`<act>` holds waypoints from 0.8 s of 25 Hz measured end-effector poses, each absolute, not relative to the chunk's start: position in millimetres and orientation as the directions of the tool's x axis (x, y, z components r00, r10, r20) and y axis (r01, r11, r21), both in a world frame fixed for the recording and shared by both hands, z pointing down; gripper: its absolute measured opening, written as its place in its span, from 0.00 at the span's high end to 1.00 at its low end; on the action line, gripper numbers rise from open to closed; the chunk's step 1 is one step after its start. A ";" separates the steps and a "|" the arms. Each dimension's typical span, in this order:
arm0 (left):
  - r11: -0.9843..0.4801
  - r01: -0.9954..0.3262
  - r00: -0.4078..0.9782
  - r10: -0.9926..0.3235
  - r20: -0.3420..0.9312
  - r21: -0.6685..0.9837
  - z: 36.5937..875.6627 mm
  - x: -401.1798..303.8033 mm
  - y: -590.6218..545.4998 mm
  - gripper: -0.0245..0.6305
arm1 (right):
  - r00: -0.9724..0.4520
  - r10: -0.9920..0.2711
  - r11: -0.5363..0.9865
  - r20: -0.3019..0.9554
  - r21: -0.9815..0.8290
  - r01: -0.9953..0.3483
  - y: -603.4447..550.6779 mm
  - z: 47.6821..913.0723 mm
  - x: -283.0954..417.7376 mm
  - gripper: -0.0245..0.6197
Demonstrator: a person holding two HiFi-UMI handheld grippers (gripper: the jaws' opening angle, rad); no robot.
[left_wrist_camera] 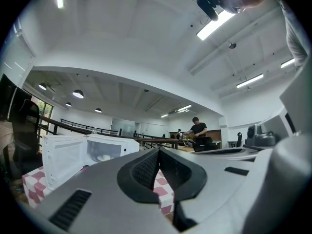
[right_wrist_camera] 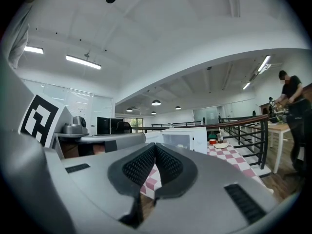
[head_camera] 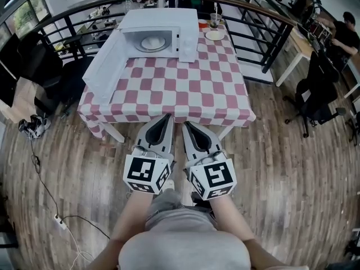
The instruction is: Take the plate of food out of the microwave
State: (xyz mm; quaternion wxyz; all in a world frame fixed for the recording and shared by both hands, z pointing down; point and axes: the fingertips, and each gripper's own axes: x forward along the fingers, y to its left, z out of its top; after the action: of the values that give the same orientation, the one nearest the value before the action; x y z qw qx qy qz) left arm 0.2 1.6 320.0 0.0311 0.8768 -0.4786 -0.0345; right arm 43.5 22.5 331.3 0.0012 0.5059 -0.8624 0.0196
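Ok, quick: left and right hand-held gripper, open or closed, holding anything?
Left hand-held gripper: closed, holding nothing.
Right hand-held gripper: closed, holding nothing.

White plate of food (head_camera: pixel 153 43) flat inside open white microwave (head_camera: pixel 163 18)

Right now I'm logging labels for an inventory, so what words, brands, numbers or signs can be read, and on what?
No readable words or numbers anywhere.
Black-and-white square-marker cubes, left and right: coded patterns, not text.
White box-shaped microwave, control panel: any print is too small to read.
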 end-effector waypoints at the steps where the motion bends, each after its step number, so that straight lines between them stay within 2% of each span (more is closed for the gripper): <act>1: -0.543 -0.835 0.543 -0.839 -0.030 0.087 320.3 -2.3 -6.6 0.96 | -0.486 -0.874 0.485 0.025 -0.033 -0.874 14.4 332.3 41.0 0.92; 20: -0.554 -0.823 0.556 -0.831 -0.027 0.124 326.2 -41.0 -126.0 0.96 | -0.446 -0.894 0.446 0.038 -0.020 -0.895 -103.4 336.5 7.7 0.92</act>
State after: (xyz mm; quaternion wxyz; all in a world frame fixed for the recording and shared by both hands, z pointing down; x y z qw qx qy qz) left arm -41.0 -126.0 326.2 0.0484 0.8806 -0.4695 -0.0414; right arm 7.7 -103.4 336.5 0.0112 0.5261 -0.8501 0.0184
